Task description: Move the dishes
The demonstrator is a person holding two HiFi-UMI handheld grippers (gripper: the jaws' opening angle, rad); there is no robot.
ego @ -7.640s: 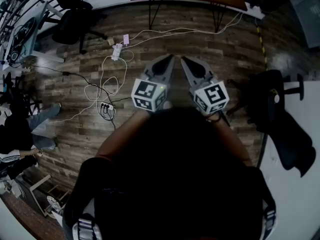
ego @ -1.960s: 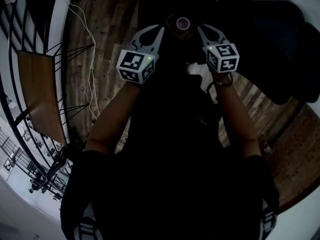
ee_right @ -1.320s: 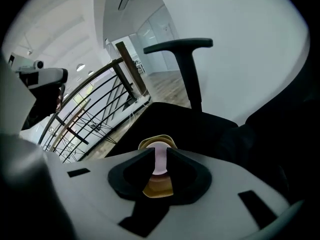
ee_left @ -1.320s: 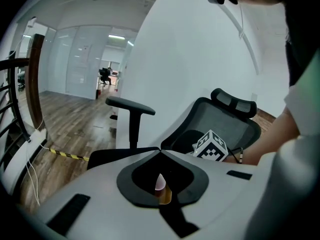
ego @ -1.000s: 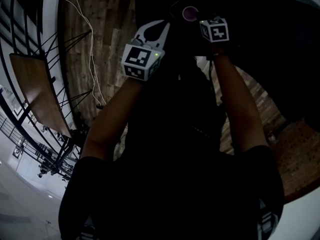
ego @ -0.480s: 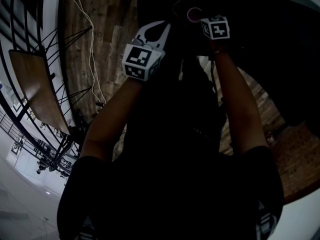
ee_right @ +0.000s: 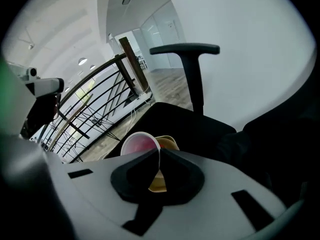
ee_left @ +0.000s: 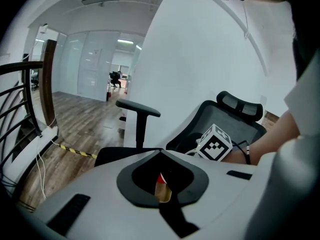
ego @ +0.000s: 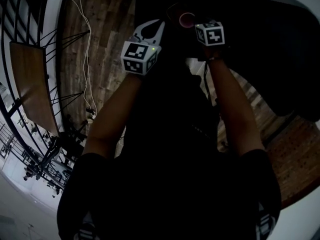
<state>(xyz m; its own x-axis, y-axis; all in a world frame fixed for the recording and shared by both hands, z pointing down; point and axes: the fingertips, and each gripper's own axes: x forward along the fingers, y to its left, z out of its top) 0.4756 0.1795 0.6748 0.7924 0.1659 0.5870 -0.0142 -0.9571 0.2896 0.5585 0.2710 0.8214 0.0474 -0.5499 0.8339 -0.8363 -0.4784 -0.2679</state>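
Observation:
A pink bowl with a white rim sits on a black office chair's seat, with a tan bowl just behind it. My right gripper is shut on the pink bowl's rim, and the white edge runs down between the jaws. In the head view the pink bowl shows at the tip of the right gripper. My left gripper is held apart to the left, its jaws meeting at the tip. Through the gap in the left gripper a scrap of red and tan shows.
The chair's armrest rises behind the seat, and its headrest and other armrest show in the left gripper view. A white wall stands behind. A black railing, a wooden tabletop and cables lie left on the wood floor.
Since two seconds ago my right gripper has reached forward to the pink bowl and shut on its rim. The left gripper has stayed beside it. The view has shifted slightly.

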